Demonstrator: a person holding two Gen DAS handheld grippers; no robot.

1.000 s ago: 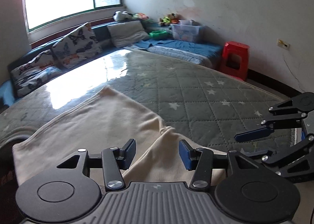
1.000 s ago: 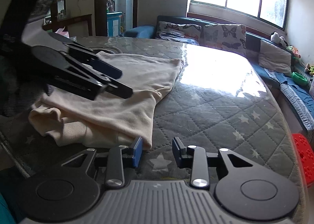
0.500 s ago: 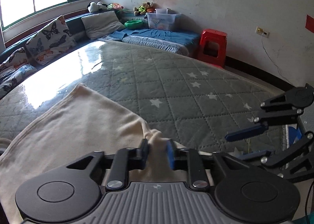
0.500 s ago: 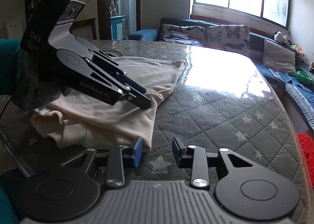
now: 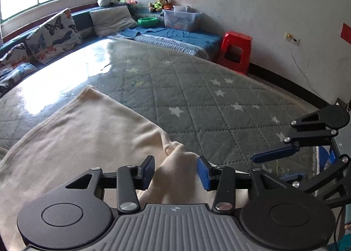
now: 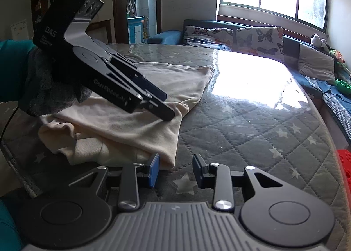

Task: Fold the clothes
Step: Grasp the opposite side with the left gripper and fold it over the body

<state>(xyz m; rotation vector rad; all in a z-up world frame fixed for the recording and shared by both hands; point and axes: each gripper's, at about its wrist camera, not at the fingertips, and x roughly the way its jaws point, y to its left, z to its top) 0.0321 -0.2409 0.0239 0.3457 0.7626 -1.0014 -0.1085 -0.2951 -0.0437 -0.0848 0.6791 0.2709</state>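
A cream garment [image 5: 83, 132] lies folded on the grey star-quilted surface [image 5: 208, 106]. My left gripper [image 5: 175, 172] is open, its blue pads on either side of a raised fold of the cream cloth. In the right wrist view the garment [image 6: 136, 119] lies at the left, and the left gripper [image 6: 162, 110] points down onto it. My right gripper [image 6: 175, 169] is open, its left pad next to the garment's near corner. It also shows at the right of the left wrist view [image 5: 276, 163].
A red stool [image 5: 235, 49] stands by the white wall past the quilted surface. Butterfly cushions [image 5: 52, 35], a clear bin [image 5: 182, 18] and toys line the bench under the window. The quilted surface's near edge runs at the left [image 6: 15, 158].
The left gripper closed on the cloth fold half a second ago and has now opened again, with the fold still standing between its pads. The right gripper has stayed open near the corner.
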